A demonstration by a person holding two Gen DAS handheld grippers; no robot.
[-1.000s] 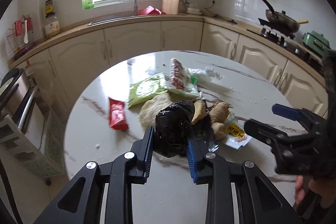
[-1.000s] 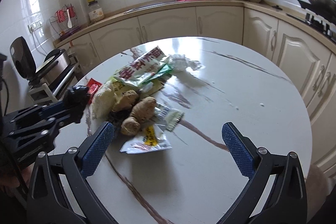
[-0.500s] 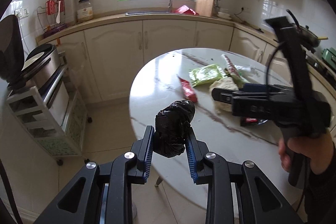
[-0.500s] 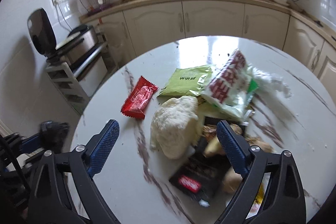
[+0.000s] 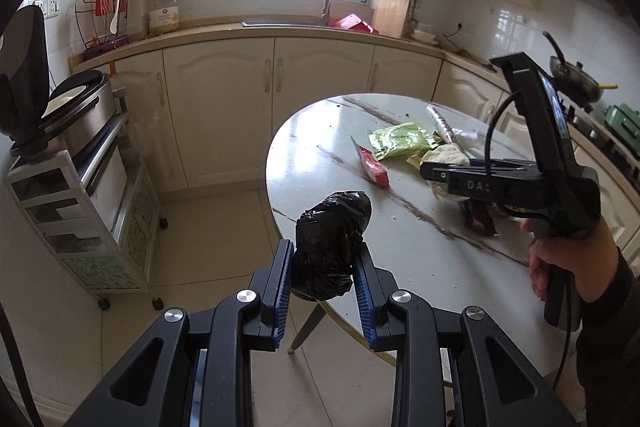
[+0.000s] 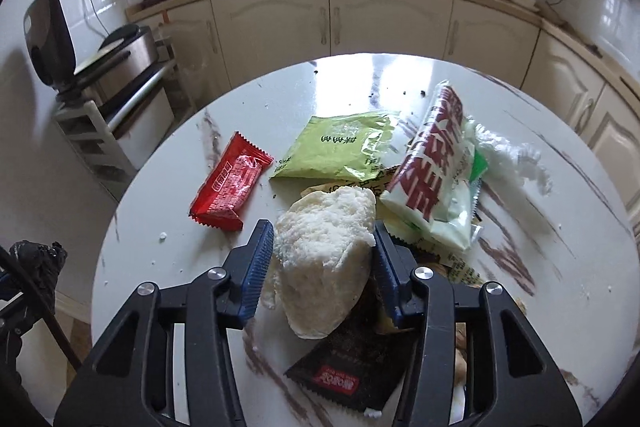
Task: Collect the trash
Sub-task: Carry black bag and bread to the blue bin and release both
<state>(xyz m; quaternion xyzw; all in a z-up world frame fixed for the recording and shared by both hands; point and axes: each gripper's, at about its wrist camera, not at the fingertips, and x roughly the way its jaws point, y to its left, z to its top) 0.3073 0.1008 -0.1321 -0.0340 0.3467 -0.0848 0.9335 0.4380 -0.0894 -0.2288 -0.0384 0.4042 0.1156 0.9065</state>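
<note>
My left gripper point(image 5: 322, 281) is shut on a crumpled black plastic bag point(image 5: 332, 239), held off the left edge of the round marble table point(image 5: 320, 155), above the floor. My right gripper point(image 6: 322, 259) has closed its pads against both sides of a white bread-like lump point(image 6: 322, 251) on the table. Around the lump lie a red wrapper point(image 6: 228, 183), a green packet point(image 6: 348, 147), a red-and-white packet point(image 6: 438, 171), a black sachet point(image 6: 352, 363) and white crumpled plastic point(image 6: 508, 155). The right gripper also shows in the left wrist view point(image 5: 432, 171).
The table point(image 6: 160, 267) stands in a kitchen with cream cabinets point(image 5: 224, 99) behind it. A white trolley with an appliance point(image 5: 76, 163) stands at the left by the wall. A tiled floor point(image 5: 200, 235) lies between trolley and table. A stove with a pan point(image 5: 576, 75) is at far right.
My left gripper has carried the black bag further left off the table edge. My right gripper has moved in over the white lump and closed from wide open onto its sides.
</note>
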